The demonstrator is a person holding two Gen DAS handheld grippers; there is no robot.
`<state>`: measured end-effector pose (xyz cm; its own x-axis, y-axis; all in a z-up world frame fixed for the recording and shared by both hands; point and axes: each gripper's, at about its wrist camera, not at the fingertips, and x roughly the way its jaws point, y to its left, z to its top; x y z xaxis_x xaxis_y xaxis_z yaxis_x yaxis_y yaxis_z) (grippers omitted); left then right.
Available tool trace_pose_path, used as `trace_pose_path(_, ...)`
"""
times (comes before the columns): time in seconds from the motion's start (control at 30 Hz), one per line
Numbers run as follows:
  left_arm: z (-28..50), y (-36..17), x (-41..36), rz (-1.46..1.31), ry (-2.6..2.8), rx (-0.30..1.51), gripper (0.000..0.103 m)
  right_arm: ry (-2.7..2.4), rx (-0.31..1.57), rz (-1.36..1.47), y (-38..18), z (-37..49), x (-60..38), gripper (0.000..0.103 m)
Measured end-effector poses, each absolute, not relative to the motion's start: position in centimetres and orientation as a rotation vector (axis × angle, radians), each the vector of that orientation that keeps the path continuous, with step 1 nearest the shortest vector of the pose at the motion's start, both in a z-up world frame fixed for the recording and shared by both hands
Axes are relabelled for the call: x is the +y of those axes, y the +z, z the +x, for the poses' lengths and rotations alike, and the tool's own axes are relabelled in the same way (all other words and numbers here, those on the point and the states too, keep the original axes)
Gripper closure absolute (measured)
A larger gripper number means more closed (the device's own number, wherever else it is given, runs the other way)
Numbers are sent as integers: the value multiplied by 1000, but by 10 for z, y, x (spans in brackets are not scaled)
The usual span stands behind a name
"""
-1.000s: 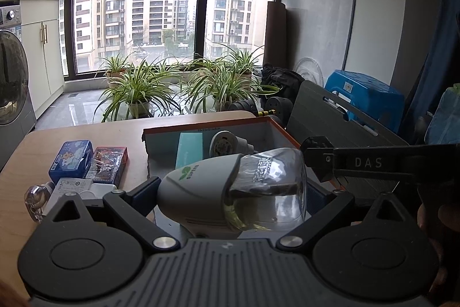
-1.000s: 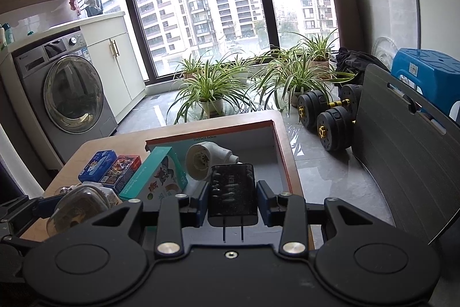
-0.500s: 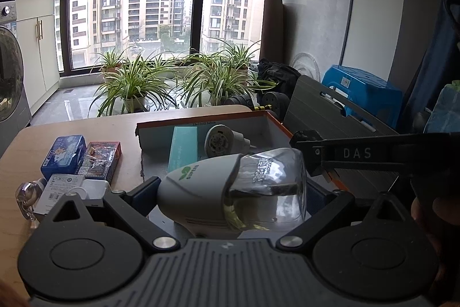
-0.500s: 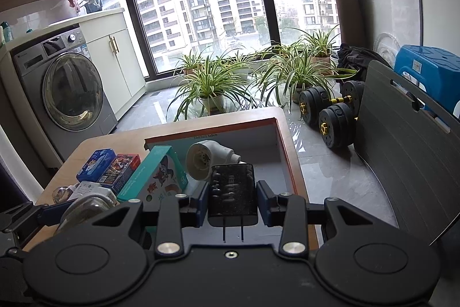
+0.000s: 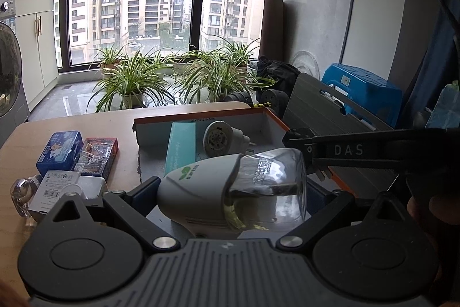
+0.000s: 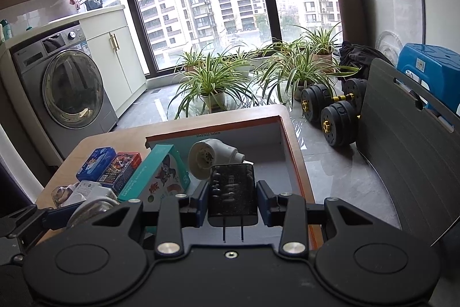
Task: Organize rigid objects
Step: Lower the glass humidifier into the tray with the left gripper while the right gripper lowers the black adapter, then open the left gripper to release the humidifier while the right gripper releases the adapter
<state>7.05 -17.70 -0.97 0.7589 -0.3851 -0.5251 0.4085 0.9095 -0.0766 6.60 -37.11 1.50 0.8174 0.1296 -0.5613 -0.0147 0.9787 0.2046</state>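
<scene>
Over the open box, both tools: each is loaded and hangs above the box interior.
Left gripper (image 5: 233,192): clenched on the plug-in liquid diffuser (image 5: 230,192), its blue pads pressing the diffuser's two sides.
Diffuser detail: white housing with a green logo on the left, clear reservoir on the right holding yellowish liquid; it lies on its side between the pads, clear of the box floor.
Right gripper (image 6: 232,199): clenched on the black charger (image 6: 232,192), pads against its two flanks.
Charger detail: two flat prongs point back toward the camera; raised lettering on its top face is too blurred to read.
Box (image 5: 270,117): orange-rimmed carton with a grey interior, resting on the wooden table (image 5: 100,125) at its right end.
Box contents: teal carton (image 6: 161,177) standing on edge against the left wall; white round adapter (image 6: 207,158) lying just beside it, toward the far wall.
Table, left of box: blue tin (image 5: 59,148) and red card pack (image 5: 96,154) side by side and touching; nearer the camera, a white labelled charger box (image 5: 54,186) and a clear plastic item (image 5: 20,192), probably a second diffuser bottle, partly hidden by the tool.
Right tool seen from the left camera: black finger marked DAS reaches in from the right edge, a person's fingers (image 5: 431,209) just below it.
</scene>
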Motion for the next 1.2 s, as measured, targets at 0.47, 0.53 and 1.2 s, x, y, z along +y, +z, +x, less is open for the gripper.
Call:
trace_pose_path(0.47, 73, -11, -179, 47, -432, 565, 2, 68, 614, 198, 15, 70, -375, 58)
trace_pose_path(0.53, 73, -12, -179, 48, -432, 567, 2, 62, 611, 202, 15, 71, -375, 57)
trace_pose_path(1.2, 82, -19, -190, 85, -439, 617, 0, 14, 536, 266, 25, 61, -393, 53)
